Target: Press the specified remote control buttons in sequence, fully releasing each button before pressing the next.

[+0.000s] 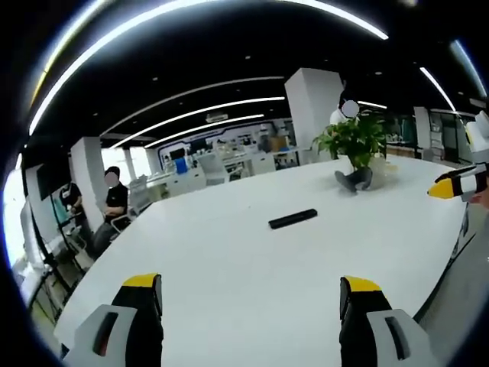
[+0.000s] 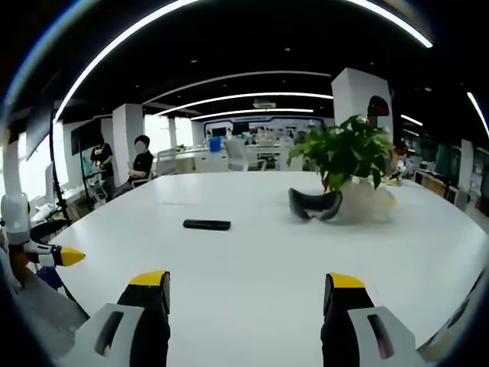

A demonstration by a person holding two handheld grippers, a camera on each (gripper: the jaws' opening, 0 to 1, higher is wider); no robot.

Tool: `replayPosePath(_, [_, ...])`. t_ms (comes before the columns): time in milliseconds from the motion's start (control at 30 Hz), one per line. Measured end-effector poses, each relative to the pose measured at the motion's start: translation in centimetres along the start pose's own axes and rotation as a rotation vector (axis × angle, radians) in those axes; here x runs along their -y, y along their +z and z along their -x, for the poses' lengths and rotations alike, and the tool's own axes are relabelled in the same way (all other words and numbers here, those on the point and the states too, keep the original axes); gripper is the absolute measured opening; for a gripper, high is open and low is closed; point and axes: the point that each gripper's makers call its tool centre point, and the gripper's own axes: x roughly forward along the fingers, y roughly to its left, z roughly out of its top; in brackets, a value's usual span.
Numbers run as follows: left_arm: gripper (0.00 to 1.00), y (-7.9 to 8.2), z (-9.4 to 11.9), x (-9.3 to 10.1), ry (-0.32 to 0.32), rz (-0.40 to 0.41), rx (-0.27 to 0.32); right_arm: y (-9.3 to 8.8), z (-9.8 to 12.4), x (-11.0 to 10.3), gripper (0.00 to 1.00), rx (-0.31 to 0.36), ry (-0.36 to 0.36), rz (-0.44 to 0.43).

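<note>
Approach stage, by judgement: no button pressed yet, neither tool near the target.

Nearest, left gripper [image 1: 250,294]: jaws spread wide, released, nothing between them, above the near edge of the white table [image 1: 229,283]. Right gripper [image 2: 244,292]: likewise spread and released, empty, over the near edge of the same table. Yellow tip of the right gripper also visible at the right margin of the left gripper view, off past the table edge; whether held apart there cannot be told.

Further out, remote control [image 1: 293,219]: one, black, slim, lying flat on the bare table top, well apart from both grippers. Seen also in the right gripper view [image 2: 206,224], left of centre. Buttons too small to make out.

Beyond the remote, toward the far side of the table: potted plant [image 2: 345,164], one, in a pale pot; just beside it on the remote's side, one dark curved object [image 2: 313,205], identity unclear.

Farthest from the remote, past the table's far end: two seated or standing people [image 2: 141,162], desks, chairs, white columns.

Next move, by judgement: bring one gripper across to the remote, close or angle a jaw tip down onto the first named button, press, lift clear fully before the following button; keep the remote in frame.
</note>
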Motion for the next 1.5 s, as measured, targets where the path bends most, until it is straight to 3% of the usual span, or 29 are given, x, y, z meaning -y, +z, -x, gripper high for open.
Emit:
replayPosePath(333, [1.00,0.4,-0.1,-0.3,0.007,-0.010,0.002,0.2,0.1,-0.1,0.82,0.009,0.008,-0.004])
replayPosePath(533, [1.00,2.5,-1.2,-1.1,0.013,-0.031,0.039,0.0,0.0,-0.3,0.80,0.000,0.015,0.003])
replayPosePath(800, [1.00,4.0,-4.3,-0.7,-0.071,-0.064,0.025,-0.1,-0.1,-0.2,0.79,-0.003,0.014,0.000])
replayPosePath(900, [1.00,3.8,-5.6,-0.2,-0.103,-0.054,0.011,-0.1,-0.1,-0.2,0.79,-0.003,0.013,0.002])
replayPosePath(1267, [1.00,5.5,-10.7,0.9,-0.196,-0.159,-0.009,-0.2,-0.2,-0.1,0.77,-0.010,0.013,-0.002])
replayPosePath(1400, [0.88,6.5,-12.3,1.3,-0.224,-0.196,-0.001,-0.5,-0.3,-0.2,0.75,-0.026,0.015,0.004])
replayPosePath(1500, [0.90,7.2,-13.6,1.8,-0.248,-0.229,0.003,-0.6,-0.3,-0.3,0.75,-0.030,0.015,0.007])
